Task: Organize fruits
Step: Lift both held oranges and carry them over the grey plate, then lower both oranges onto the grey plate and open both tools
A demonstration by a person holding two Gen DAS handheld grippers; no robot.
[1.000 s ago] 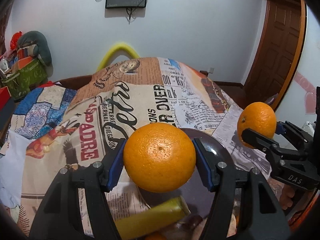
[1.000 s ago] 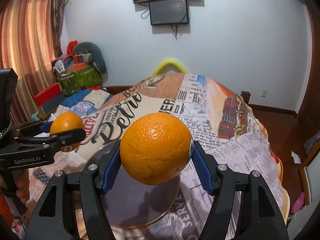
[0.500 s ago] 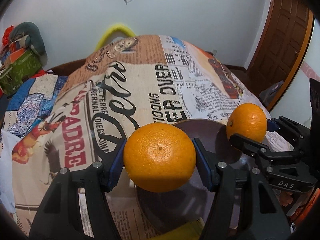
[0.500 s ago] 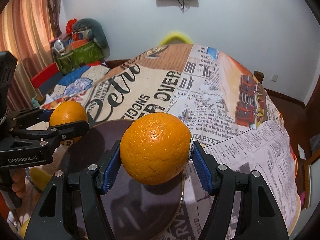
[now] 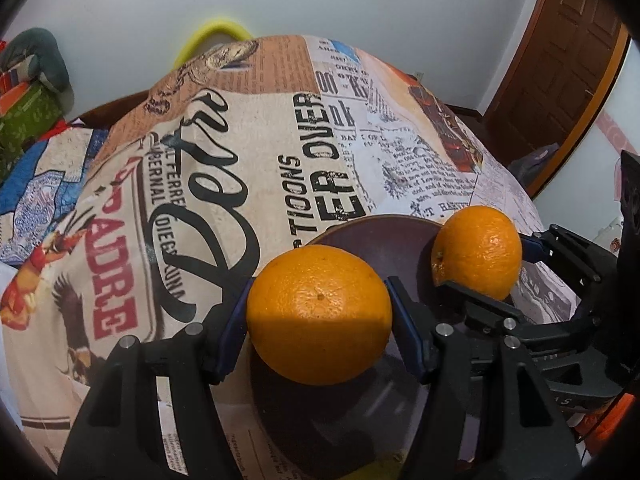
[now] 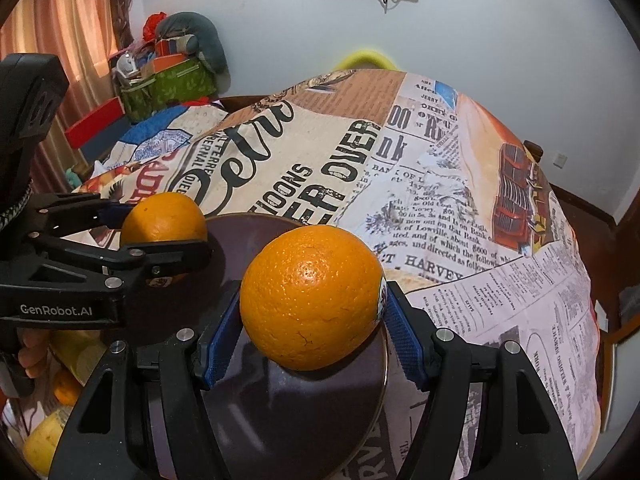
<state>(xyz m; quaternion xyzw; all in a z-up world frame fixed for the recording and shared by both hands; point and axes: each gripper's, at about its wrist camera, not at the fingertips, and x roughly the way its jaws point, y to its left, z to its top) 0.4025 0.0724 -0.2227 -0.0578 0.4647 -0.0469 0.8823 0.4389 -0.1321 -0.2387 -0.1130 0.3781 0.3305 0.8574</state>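
Note:
My left gripper [image 5: 319, 316] is shut on an orange [image 5: 319, 314] and holds it over the near left part of a dark brown plate [image 5: 380, 240]. My right gripper [image 6: 312, 300] is shut on a second orange [image 6: 312, 298] over the same plate [image 6: 288, 404]. In the left wrist view the right gripper's orange [image 5: 478, 252] hangs at the plate's right side. In the right wrist view the left gripper's orange [image 6: 163, 218] hangs at the plate's left rim.
The table wears a newspaper-print cloth [image 5: 248, 152]. Yellow fruit [image 6: 44, 444] and another orange [image 6: 66, 386] lie at the near left. A yellow chair back [image 5: 212, 36] stands behind the table. A wooden door [image 5: 560, 60] is at the right.
Both grippers have moved forward and down over the plate with their oranges. The two oranges are now closer together.

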